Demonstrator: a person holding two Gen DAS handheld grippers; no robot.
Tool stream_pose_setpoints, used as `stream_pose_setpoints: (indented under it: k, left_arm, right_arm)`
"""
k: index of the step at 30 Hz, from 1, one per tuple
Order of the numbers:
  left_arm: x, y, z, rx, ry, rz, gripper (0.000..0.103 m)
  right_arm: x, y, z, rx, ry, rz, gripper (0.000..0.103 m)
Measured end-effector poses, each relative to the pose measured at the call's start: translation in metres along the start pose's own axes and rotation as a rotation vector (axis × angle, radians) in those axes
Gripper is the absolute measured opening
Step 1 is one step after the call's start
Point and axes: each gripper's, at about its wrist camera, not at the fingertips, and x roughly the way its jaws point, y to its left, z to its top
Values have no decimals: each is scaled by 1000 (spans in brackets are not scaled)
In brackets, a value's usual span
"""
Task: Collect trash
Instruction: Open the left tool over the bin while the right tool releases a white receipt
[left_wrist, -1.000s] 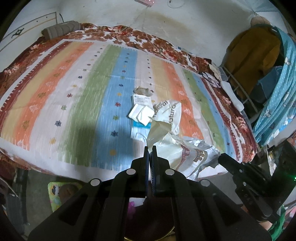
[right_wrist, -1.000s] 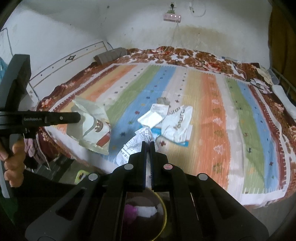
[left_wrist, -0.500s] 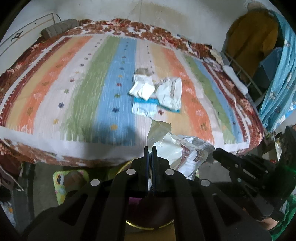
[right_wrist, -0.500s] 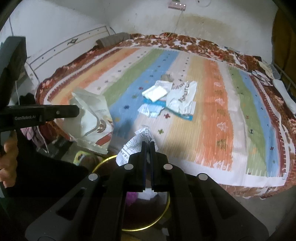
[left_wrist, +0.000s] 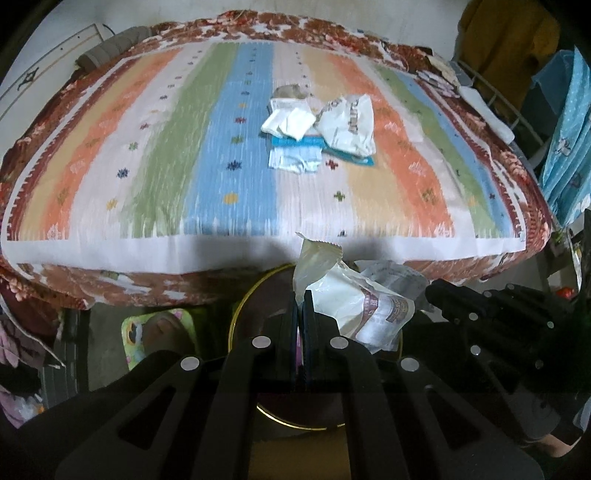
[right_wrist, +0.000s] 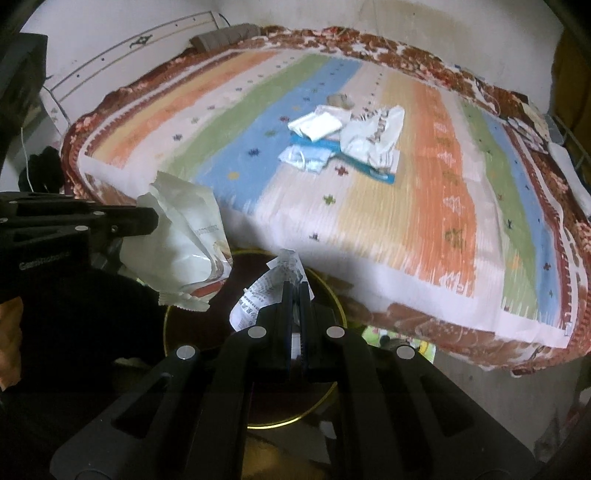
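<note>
Trash is held over the gold-rimmed bin: a cream snack wrapper pinched by the left gripper, a crumpled receipt by the right gripper. The drop step is judged in hand; both jaws must be parted next. More litter remains on the striped bedspread.

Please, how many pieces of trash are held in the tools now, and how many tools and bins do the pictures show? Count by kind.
Tools: 2, left tool, right tool
Held trash: 2, snack wrapper, crumpled receipt
Bins: 1, gold-rimmed bin
Total: 5
</note>
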Motion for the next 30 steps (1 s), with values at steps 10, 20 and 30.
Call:
stream_pose_setpoints:
  k: [10,20,30]
  left_arm:
    - [47,0,-15,-46,185,23,2]
    - [71,9,-17,-112,276,25,2]
    - [61,15,-9,-142,230,-7,35]
  right_arm:
    - [37,-1,-15,27,160,-3,3]
    - [65,-7,-24,101,279,33,4]
    - [62,-16,-20,160,258,54,39]
